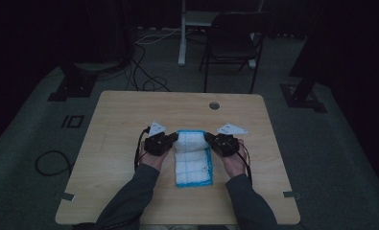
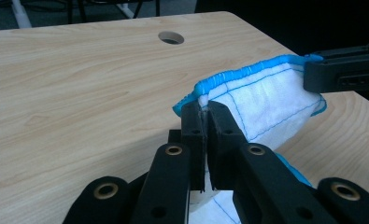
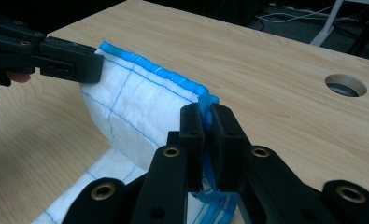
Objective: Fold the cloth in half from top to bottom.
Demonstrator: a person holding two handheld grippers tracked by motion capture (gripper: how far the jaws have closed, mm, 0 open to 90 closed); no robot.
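Both forearms reach forward; left gripper (image 1: 173,140) and right gripper (image 1: 210,139) face each other, fingers (image 2: 193,122) pinched closed.

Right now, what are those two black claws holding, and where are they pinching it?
Both hold the white cloth. The left gripper and right gripper each pinch a far corner of its blue edge.

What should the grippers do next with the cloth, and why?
Probably carry the lifted edge toward the person and lay it on the near end. The left gripper and right gripper are each shut on a far corner of the cloth, that edge is raised and curled over, and the near part lies flat on the table.
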